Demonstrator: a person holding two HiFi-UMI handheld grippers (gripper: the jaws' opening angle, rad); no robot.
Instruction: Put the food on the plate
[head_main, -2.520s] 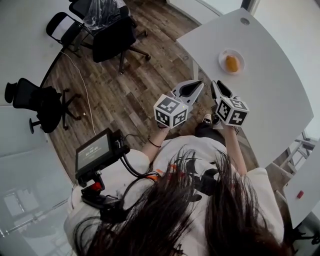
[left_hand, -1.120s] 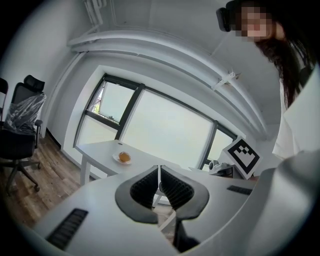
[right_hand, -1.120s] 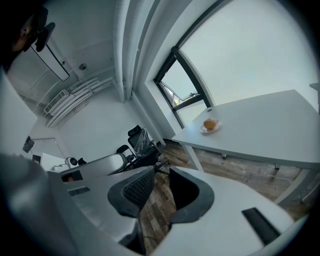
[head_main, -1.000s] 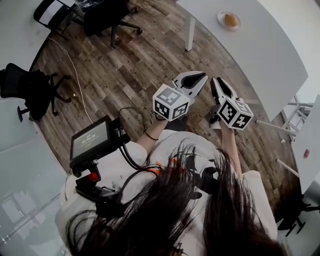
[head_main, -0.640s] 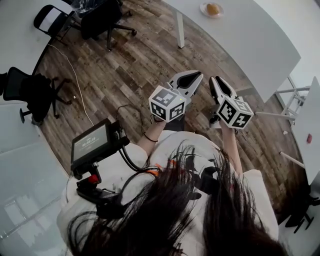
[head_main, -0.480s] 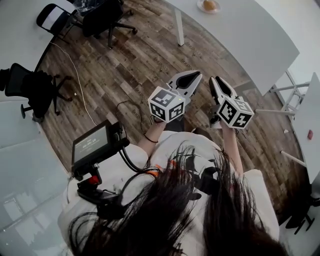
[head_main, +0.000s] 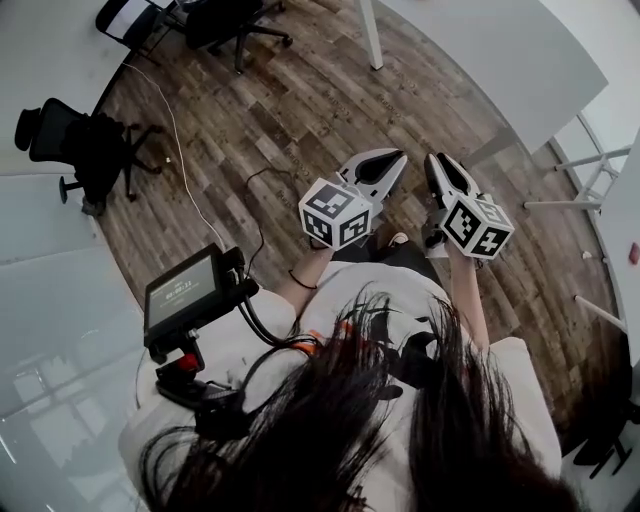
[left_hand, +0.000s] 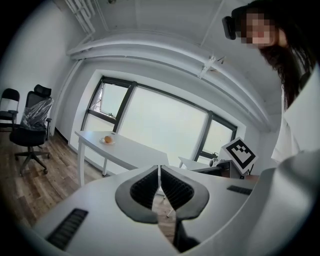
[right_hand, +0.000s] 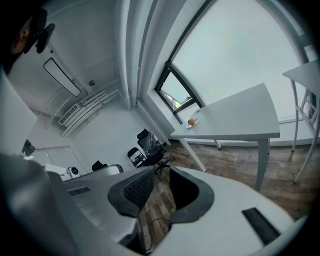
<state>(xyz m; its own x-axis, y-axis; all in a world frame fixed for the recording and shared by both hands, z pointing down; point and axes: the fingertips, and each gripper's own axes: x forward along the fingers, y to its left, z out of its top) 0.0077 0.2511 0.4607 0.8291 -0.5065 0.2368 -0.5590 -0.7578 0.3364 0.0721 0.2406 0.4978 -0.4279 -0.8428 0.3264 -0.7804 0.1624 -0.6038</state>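
Note:
A small white plate (left_hand: 106, 141) with a piece of orange food (left_hand: 107, 139) on it sits far off on a long white table (left_hand: 135, 152). The right gripper view shows the same plate (right_hand: 192, 122) and table (right_hand: 240, 120) from the other side. The head view does not show the plate. Both grippers are held out over the wooden floor in front of the person, well away from the table. My left gripper (head_main: 397, 155) (left_hand: 159, 170) is shut and holds nothing. Beside it, my right gripper (head_main: 437, 158) (right_hand: 159, 173) is shut and holds nothing too.
Black office chairs (head_main: 85, 150) (left_hand: 30, 131) (right_hand: 150, 147) stand on the wooden floor. A cable (head_main: 185, 170) trails across the boards. A small screen (head_main: 185, 295) hangs at the person's left side. White table legs (head_main: 590, 160) stand to the right.
The white table has slid up and away in the head view, and the plate has left it past the top edge. Both grippers keep their pose in front of the body, still shut.

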